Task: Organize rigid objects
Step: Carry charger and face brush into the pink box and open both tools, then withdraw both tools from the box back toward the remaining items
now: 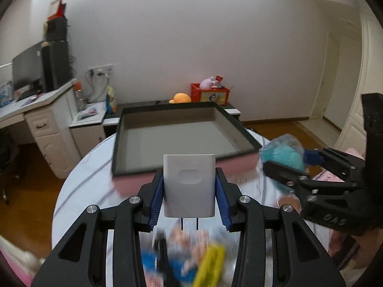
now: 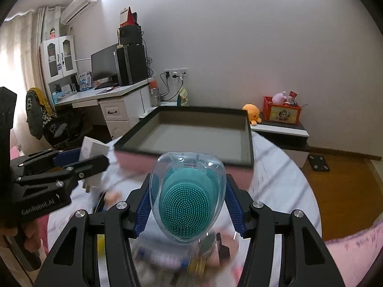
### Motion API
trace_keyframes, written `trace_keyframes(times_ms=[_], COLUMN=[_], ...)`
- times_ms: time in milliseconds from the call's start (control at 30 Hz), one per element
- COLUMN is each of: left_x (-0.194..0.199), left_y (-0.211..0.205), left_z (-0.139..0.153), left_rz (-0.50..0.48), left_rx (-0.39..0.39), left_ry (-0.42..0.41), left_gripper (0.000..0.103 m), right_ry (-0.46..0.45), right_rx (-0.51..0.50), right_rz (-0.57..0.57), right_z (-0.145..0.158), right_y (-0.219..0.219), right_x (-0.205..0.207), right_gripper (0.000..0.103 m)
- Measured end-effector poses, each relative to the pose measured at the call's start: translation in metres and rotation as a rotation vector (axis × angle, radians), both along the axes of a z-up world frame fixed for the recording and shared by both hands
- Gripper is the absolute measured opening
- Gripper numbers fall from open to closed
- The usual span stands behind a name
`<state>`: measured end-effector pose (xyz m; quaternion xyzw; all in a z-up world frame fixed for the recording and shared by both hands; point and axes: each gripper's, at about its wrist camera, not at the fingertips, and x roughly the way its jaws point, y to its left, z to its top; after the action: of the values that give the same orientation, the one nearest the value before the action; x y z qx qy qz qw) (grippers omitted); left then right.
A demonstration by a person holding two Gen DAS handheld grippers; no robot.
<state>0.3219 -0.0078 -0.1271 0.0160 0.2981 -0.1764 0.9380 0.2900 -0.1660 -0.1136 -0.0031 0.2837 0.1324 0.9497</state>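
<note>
My left gripper (image 1: 189, 186) is shut on a white plug charger (image 1: 189, 181), held above the round table with its prongs pointing down. My right gripper (image 2: 188, 198) is shut on a teal silicone brush in a clear plastic case (image 2: 186, 196). Ahead of both stands an empty pink box with a dark rim (image 1: 182, 110), also in the right wrist view (image 2: 249, 138). The right gripper with the brush (image 1: 284, 155) shows at the right of the left wrist view. The left gripper with the charger (image 2: 93, 150) shows at the left of the right wrist view.
Several blurred small items (image 1: 186, 258) lie on the white marbled table (image 1: 86, 174) below the grippers. A desk with a monitor (image 2: 103, 64) stands at the back left. A low cabinet holds a red crate (image 2: 282, 112) and an orange plush (image 2: 251, 112).
</note>
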Motion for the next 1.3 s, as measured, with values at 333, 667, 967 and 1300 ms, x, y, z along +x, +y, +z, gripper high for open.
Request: trace_keyframes(times_ms=[333, 667, 967, 1300], left_x=[0.129, 0.165, 0.13, -0.025], left_y=[-0.01, -0.007, 0.011, 0.037], left_z=[-0.016, -0.064, -0.03, 0.051], left_rz=[0.033, 0.102, 0.171, 0.268], left_rx=[0.075, 0.161, 0.144, 0.041], left_ry=[0.13, 0.283, 0.17, -0.183], left_gripper=[0.041, 0.041, 0.084, 0.103], right_ry=[0.129, 0.367, 0.281, -0.086], right_rx=[-0.039, -0.111, -0.033, 0.024], right_rz=[-0.017, -0.002, -0.044, -0.075], right_z=[-0.016, -0.057, -0.024, 0.066], right_y=[0.016, 0.033, 0.011, -0.006], right_x=[0.123, 0.172, 0.146, 0.001], right_gripper=[0.057, 0.058, 0.079, 0.085])
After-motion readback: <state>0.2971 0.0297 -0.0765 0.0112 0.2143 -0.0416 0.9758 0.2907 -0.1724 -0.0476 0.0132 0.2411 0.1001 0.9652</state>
